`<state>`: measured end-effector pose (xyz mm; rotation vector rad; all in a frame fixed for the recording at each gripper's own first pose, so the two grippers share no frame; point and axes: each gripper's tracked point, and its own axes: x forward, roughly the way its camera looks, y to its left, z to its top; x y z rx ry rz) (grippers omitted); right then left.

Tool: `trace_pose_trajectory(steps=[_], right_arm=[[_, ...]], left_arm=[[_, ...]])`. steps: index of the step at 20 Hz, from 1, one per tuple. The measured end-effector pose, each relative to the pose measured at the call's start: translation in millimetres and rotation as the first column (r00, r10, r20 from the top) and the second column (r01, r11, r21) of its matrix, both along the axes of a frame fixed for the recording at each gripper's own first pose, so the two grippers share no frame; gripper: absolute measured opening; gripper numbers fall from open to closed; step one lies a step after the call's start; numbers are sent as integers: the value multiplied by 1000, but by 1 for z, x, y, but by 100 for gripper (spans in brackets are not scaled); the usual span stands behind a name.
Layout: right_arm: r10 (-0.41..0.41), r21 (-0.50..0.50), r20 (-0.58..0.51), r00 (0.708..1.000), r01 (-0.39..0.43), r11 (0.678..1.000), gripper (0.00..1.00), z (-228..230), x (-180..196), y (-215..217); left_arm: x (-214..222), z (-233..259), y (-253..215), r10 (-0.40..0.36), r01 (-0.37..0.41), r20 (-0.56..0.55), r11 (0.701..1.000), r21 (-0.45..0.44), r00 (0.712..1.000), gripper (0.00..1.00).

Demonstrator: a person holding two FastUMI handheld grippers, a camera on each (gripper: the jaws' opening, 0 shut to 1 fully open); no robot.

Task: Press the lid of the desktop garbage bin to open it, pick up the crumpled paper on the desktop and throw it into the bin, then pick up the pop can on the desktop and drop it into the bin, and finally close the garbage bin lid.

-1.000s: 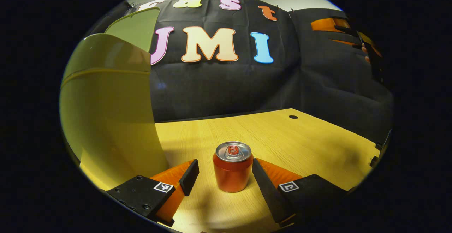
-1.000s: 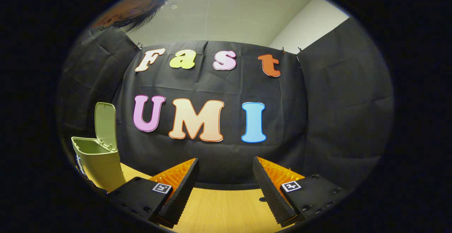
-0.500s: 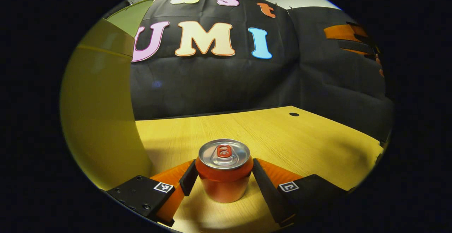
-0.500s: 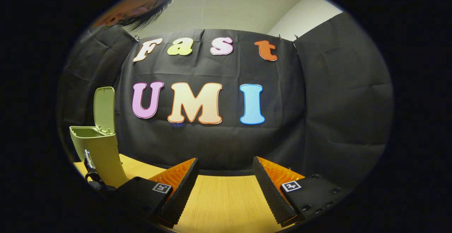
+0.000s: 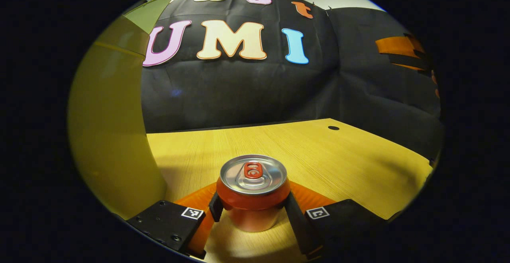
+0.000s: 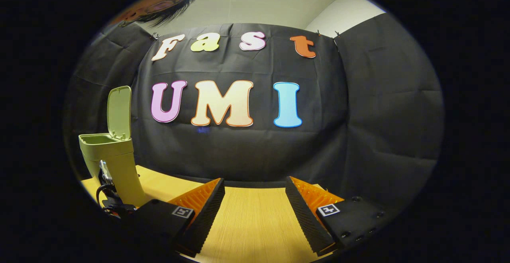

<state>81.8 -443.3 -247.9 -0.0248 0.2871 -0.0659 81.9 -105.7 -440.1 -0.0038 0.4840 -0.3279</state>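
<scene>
Pop can is held upright between the fingers of the left gripper, both pressed on its sides, low on the desk. Right gripper is held spread, nothing between. Risks judged: smooth can slipped on lifting; bin wall, just left of the fingers, clipped.

Wooden desk, 1 round hole

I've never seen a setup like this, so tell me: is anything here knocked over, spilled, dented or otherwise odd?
Nothing stands out. The red aluminium pop can stands upright and undented on the pale wooden desktop, between the left tongs. The green plastic bin is upright, its hinged lid raised. No spill shows.
</scene>
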Motion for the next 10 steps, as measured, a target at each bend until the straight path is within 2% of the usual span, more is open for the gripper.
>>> trace_pose_trajectory(steps=[3, 5, 10], right_arm=[[7, -10, -20, 1000, -7, 1000, 97, -6, -1, 3], [-1, 18, -54, 999, 2, 1000, 96, -13, -3, 3], [-21, 23, -87, 996, 24, 999, 96, -15, -6, 7]], left_arm=[[-1, 7, -1, -3, 3, 0, 1000, -9, 1000, 77], [-1, 20, -1, -4, 4, 10, 1000, -8, 1000, 77], [-1, 84, 8, -16, 17, 56, 1000, -22, 998, 77]])
